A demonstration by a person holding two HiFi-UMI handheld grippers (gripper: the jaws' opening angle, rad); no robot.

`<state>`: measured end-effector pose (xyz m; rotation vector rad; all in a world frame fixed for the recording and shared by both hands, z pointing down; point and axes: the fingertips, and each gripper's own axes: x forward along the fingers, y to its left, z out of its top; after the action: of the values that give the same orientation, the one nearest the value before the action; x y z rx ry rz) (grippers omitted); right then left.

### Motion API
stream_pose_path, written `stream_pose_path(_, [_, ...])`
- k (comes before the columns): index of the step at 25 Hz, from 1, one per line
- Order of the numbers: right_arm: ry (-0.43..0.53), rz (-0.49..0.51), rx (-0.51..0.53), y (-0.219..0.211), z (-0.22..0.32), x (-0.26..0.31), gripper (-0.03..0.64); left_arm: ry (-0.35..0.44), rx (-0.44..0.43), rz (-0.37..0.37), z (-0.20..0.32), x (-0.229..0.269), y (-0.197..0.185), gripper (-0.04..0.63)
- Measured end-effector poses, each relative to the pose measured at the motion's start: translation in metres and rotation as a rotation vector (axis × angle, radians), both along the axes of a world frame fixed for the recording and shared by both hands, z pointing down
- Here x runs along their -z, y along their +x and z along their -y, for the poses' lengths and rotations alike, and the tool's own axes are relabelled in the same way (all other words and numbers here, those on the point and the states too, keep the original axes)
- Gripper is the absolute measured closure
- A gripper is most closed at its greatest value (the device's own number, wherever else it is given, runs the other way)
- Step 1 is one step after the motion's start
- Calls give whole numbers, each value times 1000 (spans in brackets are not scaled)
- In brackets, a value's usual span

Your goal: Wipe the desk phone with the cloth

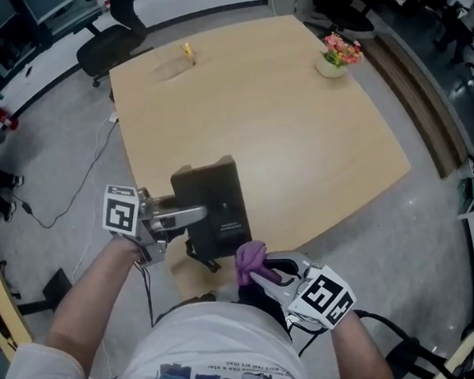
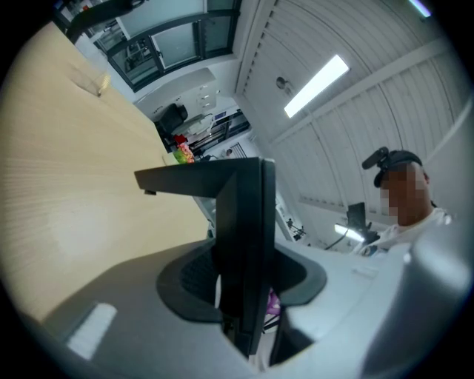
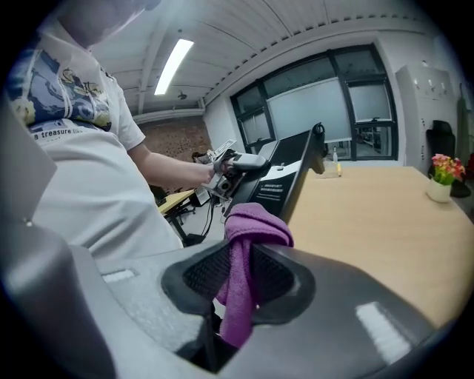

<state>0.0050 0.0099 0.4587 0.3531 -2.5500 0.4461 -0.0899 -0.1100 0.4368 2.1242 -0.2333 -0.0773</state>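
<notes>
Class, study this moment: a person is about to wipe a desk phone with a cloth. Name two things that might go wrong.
1. The left gripper clamps only a thin edge of the black desk phone; wiping pressure may twist it loose near the wooden table's corner.
2. Little purple cloth sticks out of the right gripper, so its hard jaws may scrape the phone.

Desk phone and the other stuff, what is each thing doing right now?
Desk phone: at the table's near edge, clamped by the left claw.
Cloth: bunched, pinched in the right claw.
Flower pot: upright, on the far corner.
</notes>
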Motion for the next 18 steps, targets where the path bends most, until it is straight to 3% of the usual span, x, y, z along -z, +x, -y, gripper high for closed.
stream_pose_path(10, [48, -46, -308, 94, 54, 1, 528, -77, 52, 22, 12, -53, 21, 417])
stream_pose_path(18, [-9, -39, -326, 124, 54, -5, 528, -130, -13, 93, 19, -123, 42, 417])
